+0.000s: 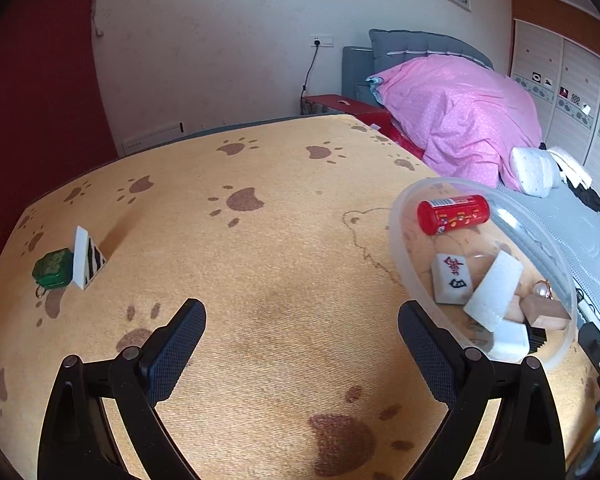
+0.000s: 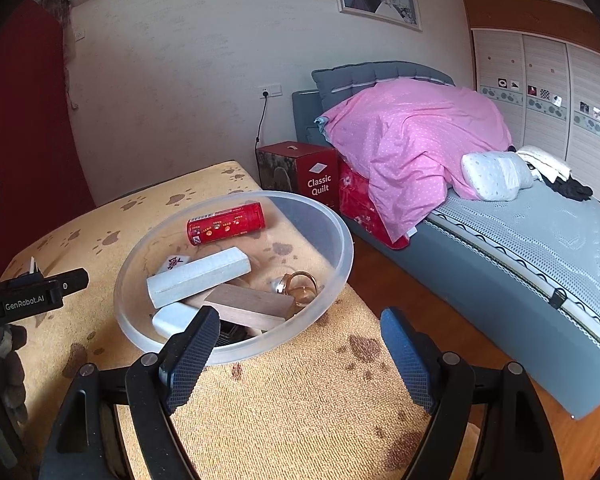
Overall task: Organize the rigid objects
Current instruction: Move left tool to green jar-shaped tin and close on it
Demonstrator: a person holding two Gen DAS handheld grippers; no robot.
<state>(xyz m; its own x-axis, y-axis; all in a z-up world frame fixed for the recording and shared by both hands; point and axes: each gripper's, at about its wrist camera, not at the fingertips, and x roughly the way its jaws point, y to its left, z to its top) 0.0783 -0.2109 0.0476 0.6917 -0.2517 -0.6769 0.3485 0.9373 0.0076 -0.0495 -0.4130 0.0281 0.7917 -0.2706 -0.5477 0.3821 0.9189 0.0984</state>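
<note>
Left gripper (image 1: 302,320): jaws spread wide, nothing between them, above bare paw-print cloth (image 1: 260,264). Right gripper (image 2: 296,340): likewise wide apart and empty, near finger just before the clear bowl (image 2: 342,240). Inside the bowl: red can (image 2: 225,223), mahjong tile (image 1: 452,283), white block (image 2: 198,276), wooden block (image 2: 250,305), ring (image 2: 300,286). Far left on the cloth: green tin (image 1: 52,268) touching a striped wedge (image 1: 87,259).

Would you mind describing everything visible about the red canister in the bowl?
The red canister is a small glossy cylinder, apparently plastic or metal, with yellow and white print and a barcode label near one end. It lies on its side at the far side of the clear plastic bowl, resting on the bowl's floor, apart from the blocks and the tile.
</note>
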